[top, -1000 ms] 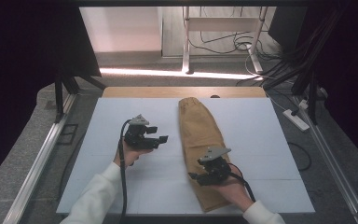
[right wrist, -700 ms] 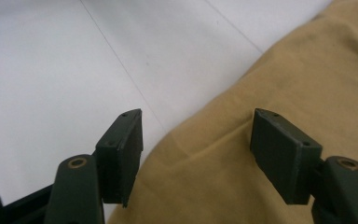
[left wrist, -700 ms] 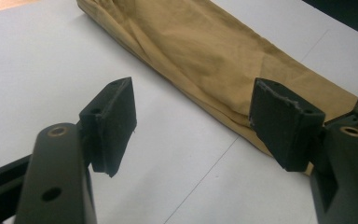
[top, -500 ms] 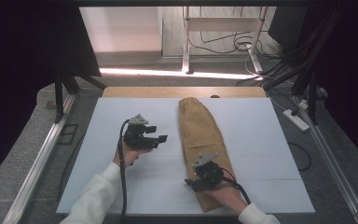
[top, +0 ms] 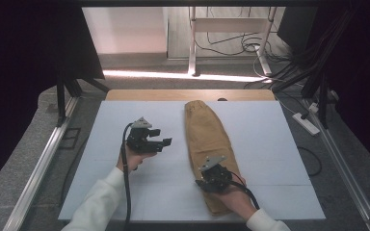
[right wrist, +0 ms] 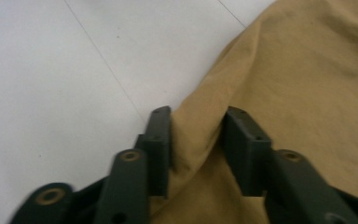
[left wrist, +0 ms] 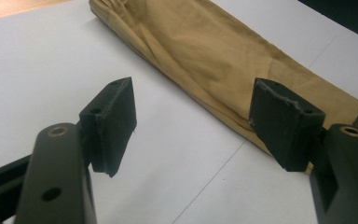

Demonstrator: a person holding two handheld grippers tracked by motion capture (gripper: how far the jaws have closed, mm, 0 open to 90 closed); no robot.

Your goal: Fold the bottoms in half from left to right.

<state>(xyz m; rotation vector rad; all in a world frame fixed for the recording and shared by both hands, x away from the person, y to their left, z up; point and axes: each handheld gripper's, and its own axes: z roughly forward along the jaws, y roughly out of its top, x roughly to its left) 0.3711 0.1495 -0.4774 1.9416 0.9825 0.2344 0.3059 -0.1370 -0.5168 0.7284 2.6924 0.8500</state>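
Right gripper view gives the nearest look at the work: the right gripper [right wrist: 196,140] is set on the near left edge of the tan trousers [right wrist: 303,93], and a raised fold of the cloth is bunched between its two black jaws, which have just been closing. The pads appear to press the fold from both sides, so the cloth is judged to be pinched, though the grip may not yet be fully tight. In the high view the same right gripper [top: 211,182] is seen low on the garment, close to the person's side of the white table sheet [top: 125,120], with the hand behind it resting over the near end of the cloth. A little farther out and to the left, the left gripper [top: 160,142] is held above bare sheet, apart from the trousers; in the left gripper view its jaws stand wide with nothing between them, and the tan trousers [left wrist: 223,51] are seen beyond its tips. The trousers [top: 207,134] lie flat and lengthwise, folded leg upon leg, from the near edge of the sheet to its far part, where the gathered waist end lies near the wooden strip [top: 139,95]. As far as can be judged, the work is at an early stage: one edge has been taken hold of, no further fold has been made, and the left gripper has yet to be brought to the cloth.
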